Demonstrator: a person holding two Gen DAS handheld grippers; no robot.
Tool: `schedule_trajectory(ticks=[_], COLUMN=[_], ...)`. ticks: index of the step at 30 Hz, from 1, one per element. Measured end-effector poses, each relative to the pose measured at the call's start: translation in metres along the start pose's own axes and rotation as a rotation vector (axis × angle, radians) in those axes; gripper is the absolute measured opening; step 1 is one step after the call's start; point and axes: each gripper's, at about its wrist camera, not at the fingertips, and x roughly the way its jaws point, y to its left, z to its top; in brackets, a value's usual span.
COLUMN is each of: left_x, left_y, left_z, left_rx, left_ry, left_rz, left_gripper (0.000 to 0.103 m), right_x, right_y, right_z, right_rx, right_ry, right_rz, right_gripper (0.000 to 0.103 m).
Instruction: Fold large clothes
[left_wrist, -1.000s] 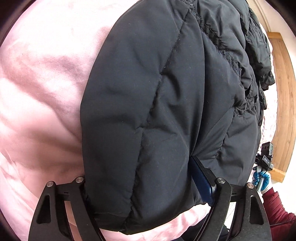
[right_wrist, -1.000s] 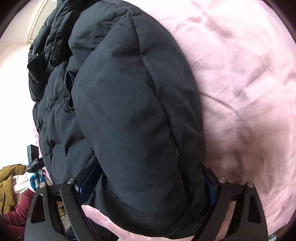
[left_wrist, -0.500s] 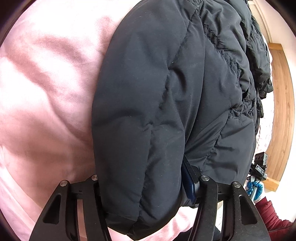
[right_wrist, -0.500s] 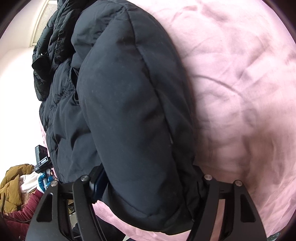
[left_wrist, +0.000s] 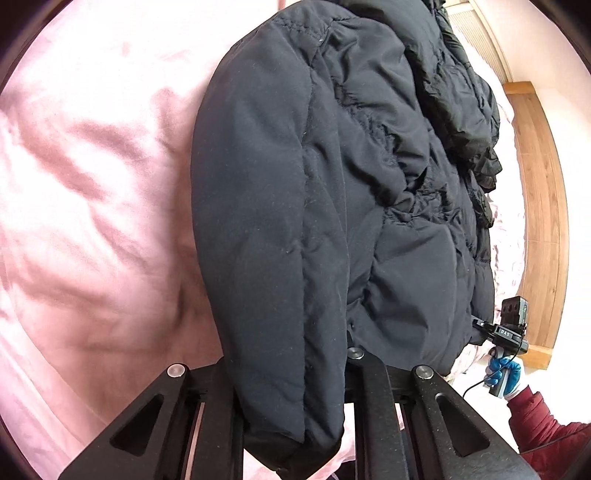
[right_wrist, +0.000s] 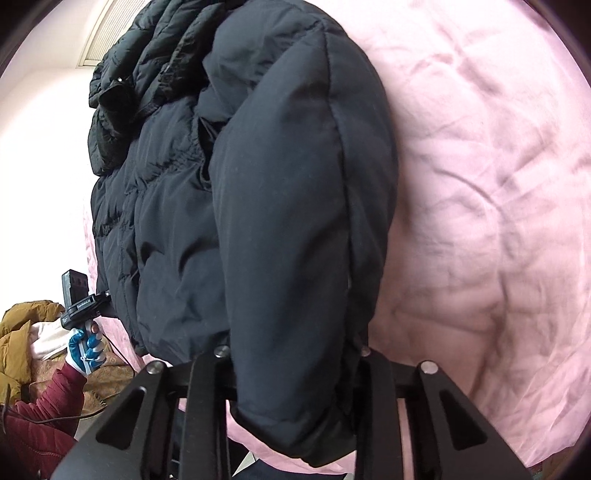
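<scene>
A large dark navy puffer jacket (left_wrist: 351, 184) lies on a pink bedsheet (left_wrist: 92, 203). My left gripper (left_wrist: 288, 369) is shut on the jacket's left sleeve (left_wrist: 266, 258) near the cuff; the padded sleeve fills the gap between the jaws and hides the fingertips. My right gripper (right_wrist: 291, 354) is shut on the right sleeve (right_wrist: 295, 221) near its cuff in the same way. The jacket body (right_wrist: 166, 206) lies between the two sleeves. Each gripper shows small in the other's view, the right one (left_wrist: 506, 332) and the left one (right_wrist: 81, 302), at the jacket's hem.
A wooden bed frame (left_wrist: 539, 221) runs along the far side. A mustard-coloured garment (right_wrist: 22, 332) lies beside the bed. The person's red sleeve (right_wrist: 40, 413) and blue glove (right_wrist: 85, 347) are at the near edge.
Both grippers have closed tighter on the sleeves, their jaws now narrower. Both sleeves have shifted inward toward the jacket body, and more of the body shows.
</scene>
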Motion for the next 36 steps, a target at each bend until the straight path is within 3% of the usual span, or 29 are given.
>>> schedule_trajectory(ticks=[12, 21, 29, 36], left_x=[-0.07, -0.135, -0.179, -0.179], left_y=[-0.053, -0.104, -0.126, -0.134], left_z=[0.017, 0.064, 0.135, 0.244], left_rx=[0.058, 0.134, 0.121, 0.024], left_ry=[-0.144, -0.308, -0.44, -0.526], left_rz=[-0.209, -0.357, -0.447, -0.435], left_gripper=[0.014, 0.014, 0.015, 0.016], right_x=[-0.07, -0.145, -0.197, -0.207], right_y=[0.035, 0.063, 0.083, 0.075], right_z=[0.002, 0.044, 0.114, 0.207], right_rx=[-0.002, -0.074, -0.041, 0.097], right_ry=[-0.234, -0.413, -0.598, -0.693], right_rz=[0.102, 0.218, 0.354, 0.429], right_gripper=[0.018, 0.018, 0.017, 0.017])
